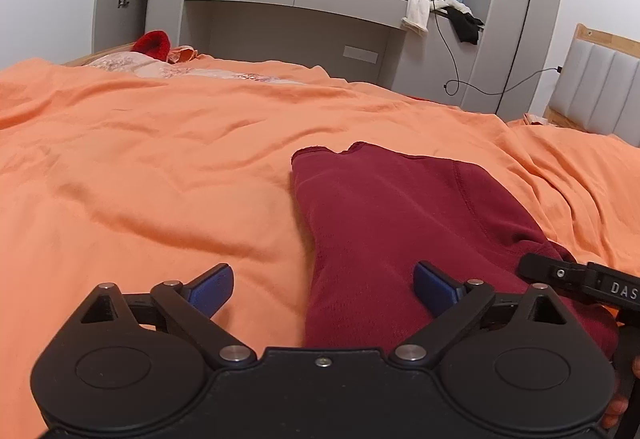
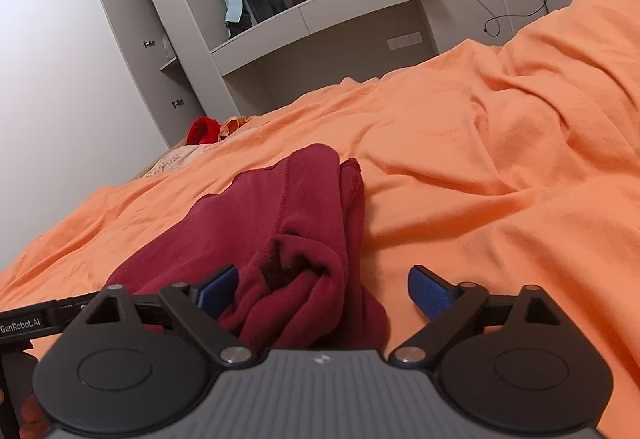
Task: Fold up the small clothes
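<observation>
Left wrist view: orange bedsheet (image 1: 160,167) spreads wide, the dark red garment (image 1: 400,223) lying folded on it. Left gripper (image 1: 323,287) gapes over its near edge; right gripper (image 2: 323,289) likewise spread, straddling the bunched end.

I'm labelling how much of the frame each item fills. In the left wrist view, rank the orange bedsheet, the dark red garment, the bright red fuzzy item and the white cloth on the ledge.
1. Orange bedsheet
2. Dark red fleece garment
3. Bright red fuzzy item and white cloth on the grey ledge: similar in apparent size, not ranked. Both lie far from the camera, so true size is unsure.
</observation>
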The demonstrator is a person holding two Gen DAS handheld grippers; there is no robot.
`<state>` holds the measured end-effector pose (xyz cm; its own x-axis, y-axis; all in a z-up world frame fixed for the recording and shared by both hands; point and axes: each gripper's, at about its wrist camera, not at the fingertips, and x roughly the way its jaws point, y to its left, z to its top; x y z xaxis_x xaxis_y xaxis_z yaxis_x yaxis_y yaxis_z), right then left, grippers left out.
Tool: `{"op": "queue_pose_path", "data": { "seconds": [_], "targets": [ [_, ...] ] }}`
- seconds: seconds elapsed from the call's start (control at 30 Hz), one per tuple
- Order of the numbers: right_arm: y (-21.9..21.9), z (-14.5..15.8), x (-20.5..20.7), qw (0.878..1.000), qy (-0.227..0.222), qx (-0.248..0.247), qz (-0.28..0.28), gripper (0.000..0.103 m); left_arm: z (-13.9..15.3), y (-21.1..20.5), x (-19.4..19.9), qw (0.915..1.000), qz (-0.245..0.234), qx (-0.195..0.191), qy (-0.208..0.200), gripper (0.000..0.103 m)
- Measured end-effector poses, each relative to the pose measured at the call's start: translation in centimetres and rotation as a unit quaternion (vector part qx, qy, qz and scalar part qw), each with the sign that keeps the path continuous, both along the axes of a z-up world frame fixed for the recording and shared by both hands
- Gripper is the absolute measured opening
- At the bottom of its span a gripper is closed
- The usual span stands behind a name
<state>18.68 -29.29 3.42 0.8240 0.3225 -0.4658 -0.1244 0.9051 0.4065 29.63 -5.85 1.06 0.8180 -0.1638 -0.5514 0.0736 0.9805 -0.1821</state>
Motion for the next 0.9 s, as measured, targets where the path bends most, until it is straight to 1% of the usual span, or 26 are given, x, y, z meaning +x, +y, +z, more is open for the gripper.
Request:
{"op": "queue_pose_path", "data": {
  "seconds": [0.1, 0.13, 0.27, 0.4, 0.7, 0.8, 0.9],
  "targets": [
    [-0.1, 0.3, -0.7, 1.000, -0.011, -0.002, -0.007, 0.103, 0.0, 0.1, -0.5, 1.0000, 0.003, -0.002, -0.003, 0.101],
    [-0.1, 0.5, -0.9, 1.000, -0.016, -0.003, -0.009, 0.103, 0.0, 0.1, -0.6, 1.0000, 0.004, -0.002, -0.005, 0.102],
    [-0.1, 1.3, -2.5, 0.999, -0.039, -0.020, -0.008, 0.103, -0.1, 0.0, -1.0, 0.9999, 0.007, 0.002, -0.014, 0.102],
    [0.1, 2.2, -3.7, 0.997, -0.065, -0.038, -0.020, 0.103, -0.2, -0.1, -1.5, 0.9996, 0.008, 0.009, -0.024, 0.102],
    [0.1, 3.4, -5.5, 0.994, -0.093, -0.022, -0.054, 0.103, 0.2, 0.2, -3.4, 0.9983, 0.005, 0.011, -0.056, 0.102],
    [0.5, 3.4, -6.2, 0.992, -0.106, -0.037, -0.058, 0.103, 0.5, 0.3, -4.1, 0.9978, 0.006, 0.011, -0.065, 0.102],
    [1.0, 3.3, -7.1, 0.990, -0.117, -0.062, -0.044, 0.103, 0.6, 0.5, -4.6, 0.9974, 0.007, 0.009, -0.071, 0.102]
  ]
}}
